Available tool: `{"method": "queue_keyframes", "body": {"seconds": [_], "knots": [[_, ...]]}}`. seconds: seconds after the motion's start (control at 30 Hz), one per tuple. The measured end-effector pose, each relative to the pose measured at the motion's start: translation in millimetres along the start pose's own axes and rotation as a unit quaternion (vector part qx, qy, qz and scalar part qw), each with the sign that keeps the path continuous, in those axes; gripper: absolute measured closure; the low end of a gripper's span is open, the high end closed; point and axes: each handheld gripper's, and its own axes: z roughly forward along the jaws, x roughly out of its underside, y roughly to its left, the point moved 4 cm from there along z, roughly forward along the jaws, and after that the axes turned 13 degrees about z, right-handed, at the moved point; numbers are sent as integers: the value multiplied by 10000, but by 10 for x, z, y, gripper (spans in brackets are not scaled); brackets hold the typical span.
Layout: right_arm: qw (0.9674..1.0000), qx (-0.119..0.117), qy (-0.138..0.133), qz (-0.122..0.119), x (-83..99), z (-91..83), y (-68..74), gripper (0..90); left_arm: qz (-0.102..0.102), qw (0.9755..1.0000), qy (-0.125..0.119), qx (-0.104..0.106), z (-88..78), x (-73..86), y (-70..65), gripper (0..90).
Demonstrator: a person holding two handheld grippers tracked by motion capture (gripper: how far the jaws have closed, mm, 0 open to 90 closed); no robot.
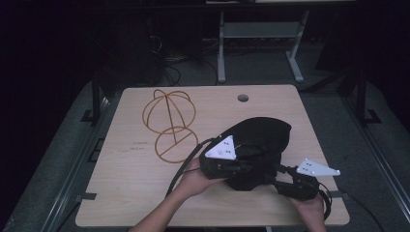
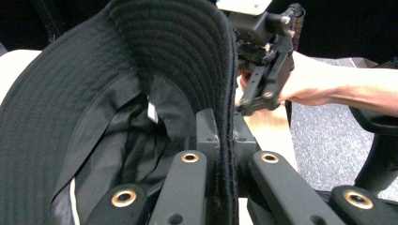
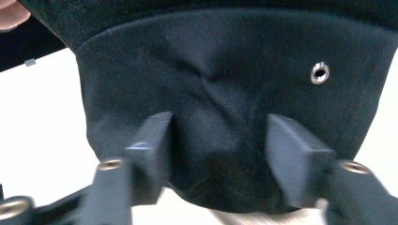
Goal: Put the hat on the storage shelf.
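Observation:
A black bucket hat (image 1: 263, 133) lies on the wooden table (image 1: 125, 193), right of centre. My left gripper (image 1: 249, 166) comes in from its near left side. In the left gripper view that gripper (image 2: 225, 133) is shut on the stitched brim of the hat (image 2: 70, 93), and the dark lining shows beneath. My right gripper (image 1: 280, 172) reaches the hat's near right side. In the right gripper view its jaws (image 3: 218, 138) straddle a puckered bulge of the hat's crown (image 3: 234, 61), with a gap left between them. A metal eyelet (image 3: 319, 73) sits on the crown.
A gold wire hat stand (image 1: 170, 124) lies on the table's far left part. A round cable hole (image 1: 242, 98) is near the far edge. The person's right hand with the right gripper (image 2: 251, 101) shows beyond the brim. Dark floor and a grey frame lie behind the table.

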Motion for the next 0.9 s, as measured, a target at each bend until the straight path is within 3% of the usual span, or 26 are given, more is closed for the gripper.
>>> {"method": "queue_keyframes", "body": {"seconds": [0.13, 0.23, 0.4, 0.73, 0.9], "knots": [[10000, 46, -22, -49, 18, 21, 0, 728, 0, 10000, -21, 17, -4, -5, -1, 866], [9999, 76, -42, -115, 28, 21, -11, 854, -12, 10000, -20, -7, -23, 1, 6, 866], [9999, -4, -108, -79, 44, 11, -15, 888, 6, 10000, -4, -12, -38, 10, 2, 866], [9994, 77, -347, -44, 25, -121, -11, 899, 0, 9999, 110, -84, -71, 34, -6, 817], [9981, 92, -601, -23, -46, -261, 19, 900, -82, 9994, 266, -226, -132, 62, 2, 633]]}}
